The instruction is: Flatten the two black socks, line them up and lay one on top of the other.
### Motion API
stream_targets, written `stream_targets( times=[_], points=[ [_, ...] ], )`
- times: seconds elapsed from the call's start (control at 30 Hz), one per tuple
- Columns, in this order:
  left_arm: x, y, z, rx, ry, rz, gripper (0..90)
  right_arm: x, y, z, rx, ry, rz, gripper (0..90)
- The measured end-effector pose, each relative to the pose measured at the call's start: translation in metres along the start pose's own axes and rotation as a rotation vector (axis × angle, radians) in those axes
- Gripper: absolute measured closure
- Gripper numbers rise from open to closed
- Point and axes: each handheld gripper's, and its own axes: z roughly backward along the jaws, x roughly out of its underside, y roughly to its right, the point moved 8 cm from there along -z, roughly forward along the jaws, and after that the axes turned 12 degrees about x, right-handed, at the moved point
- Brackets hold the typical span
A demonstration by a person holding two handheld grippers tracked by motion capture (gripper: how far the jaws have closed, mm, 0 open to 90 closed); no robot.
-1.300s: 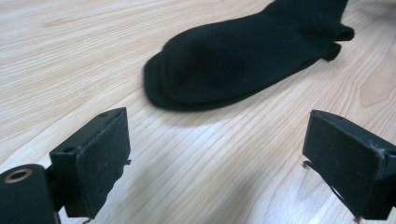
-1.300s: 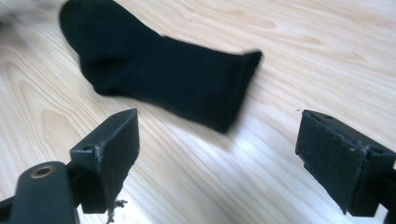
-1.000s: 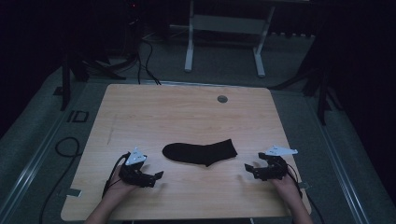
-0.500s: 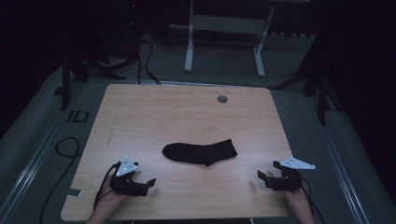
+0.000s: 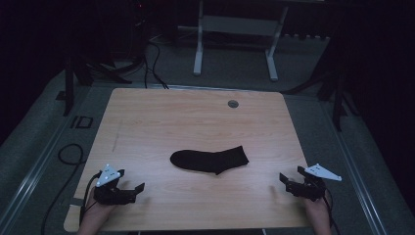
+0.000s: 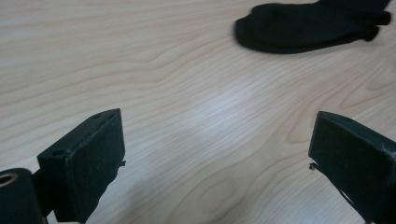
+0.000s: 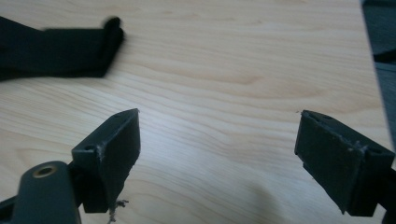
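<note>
**Sock centre-stage, both grippers waiting wide**

Dark room all around, a pale wooden counter (image 5: 161, 112) lit in the middle, and a metal frame (image 5: 235, 39) standing on the floor beyond its far edge. One black sock (image 5: 209, 160) lay flat near the middle of the counter, its long axis running left to right, toe end toward the left, cuff toward the right and angled slightly away.

The left hand-held gripper (image 5: 128, 191) sat low at the near left corner, jaws spread wide with nothing between them; from its own view the sock's rounded toe (image 6: 275, 30) lay ahead and off to the right. The right hand-held gripper (image 5: 292, 183) rested at the near right edge, jaws just as wide and empty, the cuff (image 7: 100, 49) ahead and to its left.

Which was nearer? Hard to call from the high view, probably about even, each well apart from its end of the sock.

A small round grommet (image 5: 233, 104) sat near the far edge.
</note>
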Motion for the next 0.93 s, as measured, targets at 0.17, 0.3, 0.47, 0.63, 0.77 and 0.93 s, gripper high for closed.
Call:
stream_targets(
  times=[0.17, 0.3, 0.47, 0.63, 0.77, 0.93],
  points=[
    [0.001, -0.013, 0.012, -0.047, 0.041, 0.032, 4.0, 0.001, 0.008, -0.001, 0.033, -0.002, -0.027, 14.1],
    [0.002, -0.018, 0.017, -0.053, 0.055, 0.046, 4.0, 0.004, 0.008, -0.002, 0.041, -0.012, -0.016, 14.2],
    [0.005, -0.017, 0.015, -0.056, 0.048, 0.039, 4.0, 0.004, 0.012, -0.003, 0.049, -0.01, -0.033, 14.1],
    [0.008, -0.016, 0.013, -0.056, 0.038, 0.034, 4.0, 0.004, 0.016, -0.004, 0.061, -0.013, -0.057, 14.3],
    [0.007, -0.017, 0.014, -0.064, 0.044, 0.032, 4.0, 0.005, 0.017, -0.005, 0.064, -0.023, -0.061, 14.5],
    [0.007, -0.017, 0.015, -0.06, 0.055, 0.039, 4.0, 0.006, 0.016, -0.006, 0.052, -0.031, -0.062, 14.5]
  ],
)
